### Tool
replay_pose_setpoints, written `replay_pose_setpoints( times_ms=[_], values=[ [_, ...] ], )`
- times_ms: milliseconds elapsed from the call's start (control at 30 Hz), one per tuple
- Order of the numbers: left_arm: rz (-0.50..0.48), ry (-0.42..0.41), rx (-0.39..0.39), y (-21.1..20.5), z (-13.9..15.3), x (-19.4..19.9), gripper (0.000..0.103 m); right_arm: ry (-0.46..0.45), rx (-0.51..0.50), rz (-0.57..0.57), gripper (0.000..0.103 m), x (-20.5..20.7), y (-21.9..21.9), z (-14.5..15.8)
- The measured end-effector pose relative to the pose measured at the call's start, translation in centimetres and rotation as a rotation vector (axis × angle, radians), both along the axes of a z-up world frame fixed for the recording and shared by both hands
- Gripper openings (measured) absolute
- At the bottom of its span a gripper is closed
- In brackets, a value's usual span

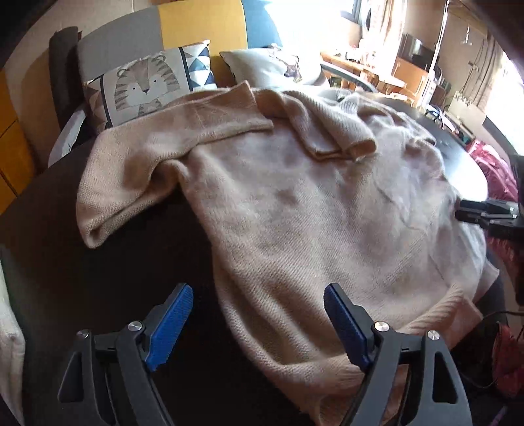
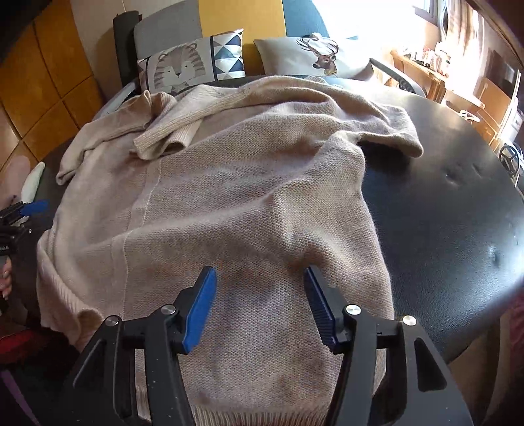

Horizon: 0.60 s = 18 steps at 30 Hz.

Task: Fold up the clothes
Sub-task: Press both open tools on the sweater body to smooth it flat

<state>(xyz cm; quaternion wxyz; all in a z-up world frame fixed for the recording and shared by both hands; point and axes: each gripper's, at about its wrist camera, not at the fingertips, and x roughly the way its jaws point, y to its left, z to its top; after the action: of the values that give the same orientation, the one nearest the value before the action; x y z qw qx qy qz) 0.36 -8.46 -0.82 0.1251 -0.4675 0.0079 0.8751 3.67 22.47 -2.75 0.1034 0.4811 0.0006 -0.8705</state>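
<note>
Two grippers open over one beige sweater.

My left gripper point(image 1: 258, 291) and right gripper point(image 2: 260, 275) hung above the sweater point(image 2: 229, 203) hem, jaws apart, gripping nothing; the soft, fine-ribbed knit lay flat on the round black table point(image 2: 458, 213), sleeves folded inward.

Strong daylight floods in from the window point(image 1: 376, 19) at the upper right of both views, washing that corner out to white glare. The sweater point(image 1: 294, 196) is evenly lit and sharp in its knit. The dark tabletop point(image 2: 458, 213) shows soft sheen near its right edge. Fisheye bending curves the edges, and the corners fall dark.
</note>
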Motion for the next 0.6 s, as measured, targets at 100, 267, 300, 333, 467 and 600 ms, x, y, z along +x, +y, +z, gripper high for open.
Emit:
replay_pose_setpoints(
  times_ms=[100, 267, 300, 333, 467, 600],
  values=[
    [-0.029, 0.045, 0.017, 1.9, 0.8, -0.6, 0.084, 0.009, -0.012, 0.027, 0.059, 0.1, -0.8, 0.0],
    [-0.118, 0.012, -0.238, 5.4, -2.3, -1.5, 0.084, -0.047, 0.051, 0.047, 0.062, -0.6, -3.3, -2.4],
    [-0.125, 0.017, -0.236, 5.2, -2.5, -1.2, 0.084, -0.043, 0.062, 0.047, 0.063, -0.6, -3.4, -2.4],
    [-0.12, 0.007, -0.217, 4.6, -2.5, -0.8, 0.084, -0.04, 0.072, 0.048, 0.064, -0.6, -3.6, -2.5],
    [-0.082, -0.027, -0.164, 1.2, -2.6, 0.9, 0.085, -0.038, 0.057, 0.048, 0.067, -0.7, -3.3, -2.6],
    [-0.028, -0.059, -0.071, -1.3, -2.8, 2.3, 0.085, -0.031, 0.058, 0.038, 0.071, -0.6, -3.4, -2.7]
  ],
)
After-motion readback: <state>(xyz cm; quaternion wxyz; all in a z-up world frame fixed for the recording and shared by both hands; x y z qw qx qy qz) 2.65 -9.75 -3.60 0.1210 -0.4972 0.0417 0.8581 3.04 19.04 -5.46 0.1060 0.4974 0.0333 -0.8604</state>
